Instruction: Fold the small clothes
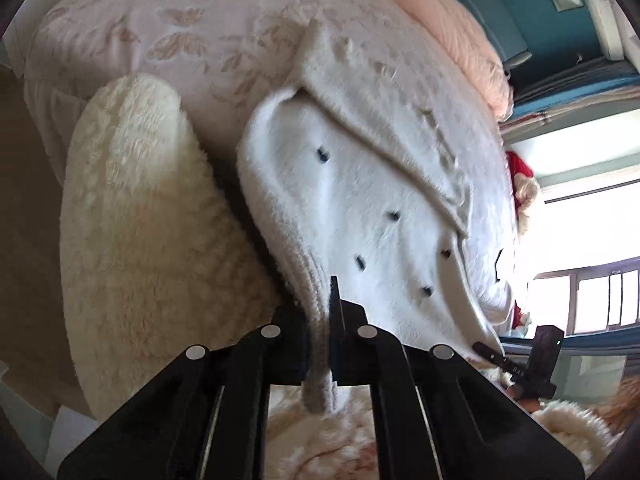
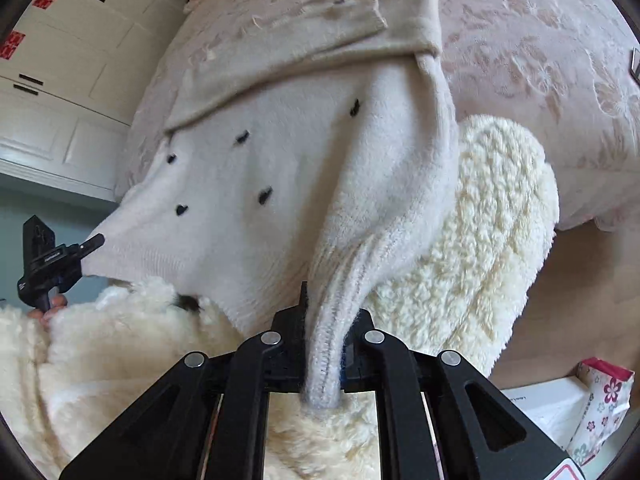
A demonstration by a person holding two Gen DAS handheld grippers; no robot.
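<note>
Both the left gripper (image 1: pixel 326 344) and the right gripper (image 2: pixel 326 344) are clenched on opposite corners of the ribbed hem of the white knit sweater (image 1: pixel 360 208), which stretches away from them onto the pink bedspread (image 1: pixel 180 32), its sleeves apparently folded across the far end.

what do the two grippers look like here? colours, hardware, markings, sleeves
Both are matte black. The left gripper and right gripper each show angular linkage arms with four round silver pivot pins and triangular cut-outs. The right one has a blue patch at the jaws and a red-edged label at its lower corner. Seen from the other camera, the body carries small white lettering, unreadable. No cables visible. The person wears a cream fleece sleeve.
</note>
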